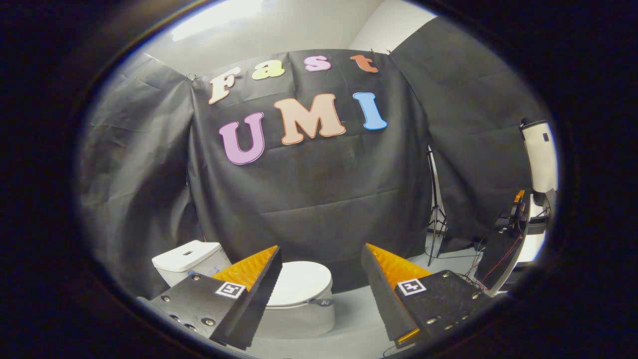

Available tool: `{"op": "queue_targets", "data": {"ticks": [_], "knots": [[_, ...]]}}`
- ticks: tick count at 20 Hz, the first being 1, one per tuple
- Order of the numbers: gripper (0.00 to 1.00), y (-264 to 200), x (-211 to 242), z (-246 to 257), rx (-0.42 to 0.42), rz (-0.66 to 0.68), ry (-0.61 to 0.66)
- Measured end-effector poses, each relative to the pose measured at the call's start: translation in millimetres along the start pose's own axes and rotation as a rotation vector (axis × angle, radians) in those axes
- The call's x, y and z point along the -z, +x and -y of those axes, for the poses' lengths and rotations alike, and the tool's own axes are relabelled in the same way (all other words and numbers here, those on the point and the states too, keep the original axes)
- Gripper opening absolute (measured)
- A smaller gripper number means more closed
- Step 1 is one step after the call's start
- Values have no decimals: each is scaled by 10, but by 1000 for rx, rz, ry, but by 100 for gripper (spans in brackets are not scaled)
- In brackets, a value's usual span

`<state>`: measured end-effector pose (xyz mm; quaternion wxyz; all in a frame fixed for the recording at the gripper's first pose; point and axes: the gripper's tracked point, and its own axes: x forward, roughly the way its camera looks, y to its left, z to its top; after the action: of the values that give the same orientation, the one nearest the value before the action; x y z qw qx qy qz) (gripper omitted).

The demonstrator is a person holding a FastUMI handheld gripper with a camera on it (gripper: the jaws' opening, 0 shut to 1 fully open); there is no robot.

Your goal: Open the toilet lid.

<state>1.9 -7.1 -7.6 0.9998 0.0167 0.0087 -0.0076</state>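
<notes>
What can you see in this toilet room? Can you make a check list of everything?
Surface: pale grey floor, bare around the toilet.
Job's things: white toilet with lid down; tank beside the bowl.
Clutter: small dark tag at the lid's front edge.
Grippers: gripper with fingers spread open, apart from the lid, toilet beyond them.
Cables: red and dark wires near black equipment.
Surroundings: black cloth wall, light stand, white device.
</notes>
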Motion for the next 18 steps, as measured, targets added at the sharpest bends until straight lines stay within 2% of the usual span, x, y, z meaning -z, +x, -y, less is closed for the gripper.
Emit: {"op": "queue_targets", "data": {"ticks": [11, 13, 18], "knots": [[95, 49, 102, 80, 15, -23, 44], [88, 65, 151, 126, 26, -34, 65], [88, 134, 230, 135, 16, -40, 150]]}}
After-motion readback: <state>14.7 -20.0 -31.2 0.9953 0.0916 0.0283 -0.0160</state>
